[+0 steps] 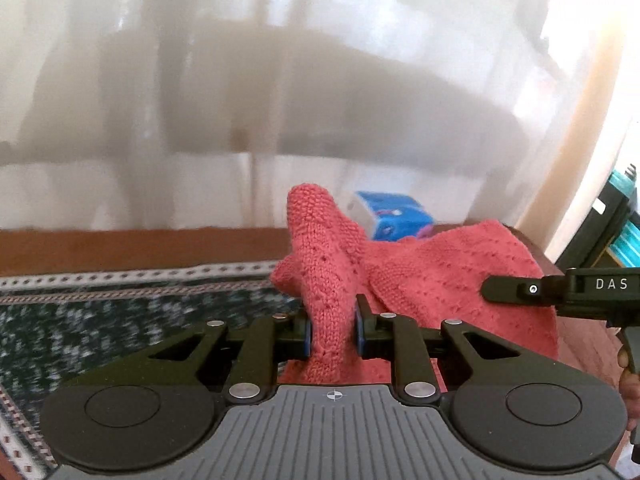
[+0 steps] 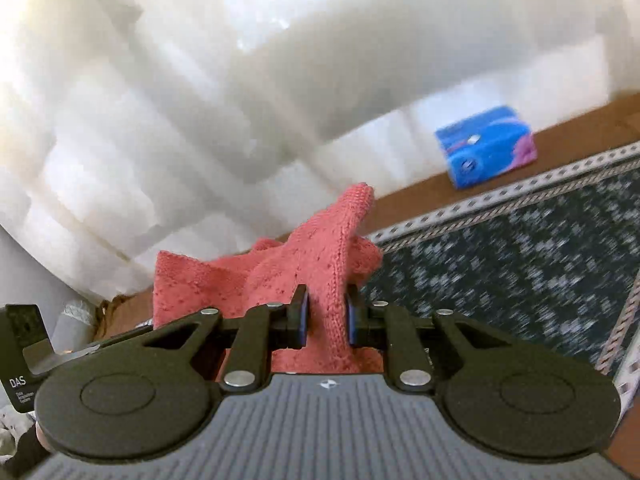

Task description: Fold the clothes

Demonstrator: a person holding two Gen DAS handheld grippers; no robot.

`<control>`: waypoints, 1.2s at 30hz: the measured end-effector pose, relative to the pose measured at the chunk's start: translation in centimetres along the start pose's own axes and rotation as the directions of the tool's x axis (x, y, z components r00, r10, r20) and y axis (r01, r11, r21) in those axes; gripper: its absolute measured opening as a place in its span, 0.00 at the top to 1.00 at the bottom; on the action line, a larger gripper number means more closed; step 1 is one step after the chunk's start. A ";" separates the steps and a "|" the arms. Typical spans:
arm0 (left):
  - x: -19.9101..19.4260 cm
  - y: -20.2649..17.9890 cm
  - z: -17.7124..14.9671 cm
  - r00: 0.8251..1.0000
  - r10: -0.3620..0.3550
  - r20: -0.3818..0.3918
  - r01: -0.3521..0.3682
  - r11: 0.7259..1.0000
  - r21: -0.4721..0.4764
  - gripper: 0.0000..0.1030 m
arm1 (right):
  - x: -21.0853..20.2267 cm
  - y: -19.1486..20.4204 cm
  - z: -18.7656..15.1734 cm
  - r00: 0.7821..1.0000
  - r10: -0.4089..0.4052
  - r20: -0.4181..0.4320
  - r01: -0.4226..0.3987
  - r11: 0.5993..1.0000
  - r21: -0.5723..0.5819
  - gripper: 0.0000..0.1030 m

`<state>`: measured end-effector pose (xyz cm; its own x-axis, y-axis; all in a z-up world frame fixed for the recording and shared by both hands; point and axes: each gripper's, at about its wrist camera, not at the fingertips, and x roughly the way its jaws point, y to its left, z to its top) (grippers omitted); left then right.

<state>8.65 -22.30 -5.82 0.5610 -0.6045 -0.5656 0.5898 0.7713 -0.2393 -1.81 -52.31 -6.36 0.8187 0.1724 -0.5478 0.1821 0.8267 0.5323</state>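
Observation:
A pink knitted garment (image 1: 436, 276) hangs between my two grippers, lifted above the patterned dark green rug (image 1: 120, 320). My left gripper (image 1: 331, 320) is shut on a bunched fold of it that sticks up past the fingers. My right gripper (image 2: 325, 312) is shut on another fold of the same garment (image 2: 200, 284), which spreads to its left. The right gripper also shows at the right edge of the left wrist view (image 1: 560, 288). The left gripper's body shows at the left edge of the right wrist view (image 2: 24, 344).
A blue tissue pack (image 1: 392, 216) lies on the brown floor by white curtains (image 1: 240, 80); it also shows in the right wrist view (image 2: 488, 144). The rug's white patterned border (image 2: 500, 200) runs along the floor. A dark and teal object (image 1: 616, 220) stands at far right.

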 end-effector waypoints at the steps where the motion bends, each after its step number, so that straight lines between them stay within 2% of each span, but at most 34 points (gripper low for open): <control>1: 0.4 -1.3 0.1 1.000 0.002 0.004 -0.002 1.000 0.008 0.84 | -0.5 -1.1 0.5 1.000 0.004 0.007 -0.004 1.000 0.002 0.80; 5: 3.4 -7.4 0.4 1.000 0.023 0.001 -0.023 1.000 0.021 0.84 | -2.4 -6.7 2.8 0.999 0.024 0.021 -0.025 1.000 0.004 0.80; 10: 9.3 -15.7 0.7 0.998 0.063 -0.019 -0.063 0.998 0.002 0.84 | -4.5 -15.1 6.5 0.998 0.057 0.005 -0.056 0.998 -0.021 0.80; 14: 14.3 -21.5 1.5 0.996 0.061 -0.057 -0.063 0.998 -0.028 0.84 | -5.9 -21.4 9.7 0.999 0.039 -0.015 -0.039 0.999 -0.018 0.80; 18: 19.7 -25.4 2.0 0.995 0.052 -0.088 -0.055 0.998 -0.031 0.84 | -6.6 -27.0 12.4 1.000 0.009 -0.020 -0.009 1.000 -0.013 0.80; 23: 25.7 -27.8 1.7 0.989 0.066 -0.135 -0.069 0.997 -0.020 0.84 | -5.8 -33.5 14.0 0.999 -0.034 -0.036 0.035 0.999 0.032 0.80; 29: 29.9 -28.0 0.0 0.974 0.111 -0.197 -0.115 0.993 -0.010 0.82 | -2.5 -37.9 14.2 0.995 -0.063 -0.070 0.067 0.996 0.054 0.80; 33: 30.5 -27.0 -0.4 0.968 0.131 -0.215 -0.135 0.991 -0.007 0.67 | -0.5 -39.7 13.6 0.991 -0.098 -0.085 0.103 0.994 0.047 0.76; 36: 30.4 -26.1 -0.1 0.967 0.135 -0.217 -0.138 0.990 0.001 0.54 | -0.3 -40.3 13.2 0.987 -0.139 -0.076 0.143 0.989 0.046 0.65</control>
<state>10.23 -60.83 -16.90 0.4960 -0.4367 -0.7505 0.5073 0.8472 -0.1577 -2.24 -92.75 -19.16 0.7418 0.0960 -0.6638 0.3217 0.8175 0.4778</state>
